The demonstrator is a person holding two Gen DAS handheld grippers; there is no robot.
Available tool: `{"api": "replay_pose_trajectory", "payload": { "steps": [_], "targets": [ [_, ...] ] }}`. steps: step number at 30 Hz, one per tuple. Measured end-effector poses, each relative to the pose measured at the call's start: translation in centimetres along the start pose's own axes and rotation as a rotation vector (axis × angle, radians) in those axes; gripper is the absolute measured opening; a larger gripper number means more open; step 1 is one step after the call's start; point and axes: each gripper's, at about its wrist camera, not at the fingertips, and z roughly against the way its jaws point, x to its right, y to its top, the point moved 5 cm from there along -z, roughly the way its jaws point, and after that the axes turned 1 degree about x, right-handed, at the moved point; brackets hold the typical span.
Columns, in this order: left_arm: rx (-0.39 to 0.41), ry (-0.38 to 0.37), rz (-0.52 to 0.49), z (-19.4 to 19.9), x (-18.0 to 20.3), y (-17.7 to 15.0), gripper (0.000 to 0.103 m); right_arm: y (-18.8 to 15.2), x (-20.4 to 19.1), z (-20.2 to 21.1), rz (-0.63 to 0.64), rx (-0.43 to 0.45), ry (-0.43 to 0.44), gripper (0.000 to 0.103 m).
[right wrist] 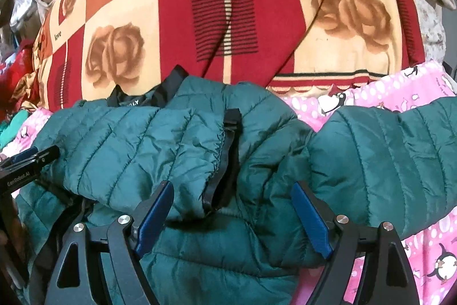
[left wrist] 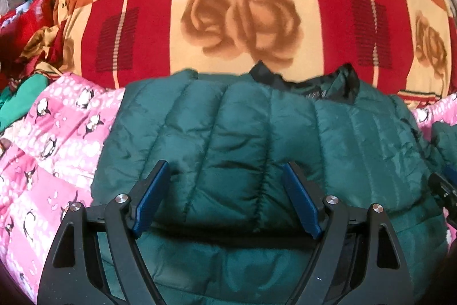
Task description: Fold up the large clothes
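Note:
A dark green quilted puffer jacket lies on a pink penguin-print cover, its black collar at the far side. My left gripper is open, its blue pads spread just above the jacket's folded-over left part. The jacket also fills the right wrist view. One sleeve with a black cuff is folded across the body. The other sleeve stretches out to the right. My right gripper is open above the cuff. Each gripper shows at the edge of the other's view.
A big red, orange and cream rose-print blanket rises behind the jacket. Red and green clothes are piled at the far left. The pink cover extends to the right, under the stretched sleeve.

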Motion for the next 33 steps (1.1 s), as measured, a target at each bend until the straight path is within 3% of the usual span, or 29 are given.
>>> {"api": "replay_pose_trajectory", "payload": {
  "steps": [8,14,26,33],
  "targets": [
    [-0.015,0.004,0.003,-0.6,0.0,-0.4,0.081,-0.2,0.0,-0.6,0.005,-0.023,-0.006,0.082],
    [0.024,0.004,-0.006,0.8,0.1,-0.1,0.081,-0.2,-0.3,0.1,0.019,-0.007,-0.013,0.082],
    [0.054,-0.073,-0.057,3.7,2.9,-0.5,0.081,-1.1,-1.8,2.0,0.007,-0.016,-0.032,0.082],
    [0.073,-0.092,-0.073,4.8,3.6,-0.7,0.081,-0.5,-3.0,4.3,0.054,0.027,-0.081,0.082]
  ]
}}
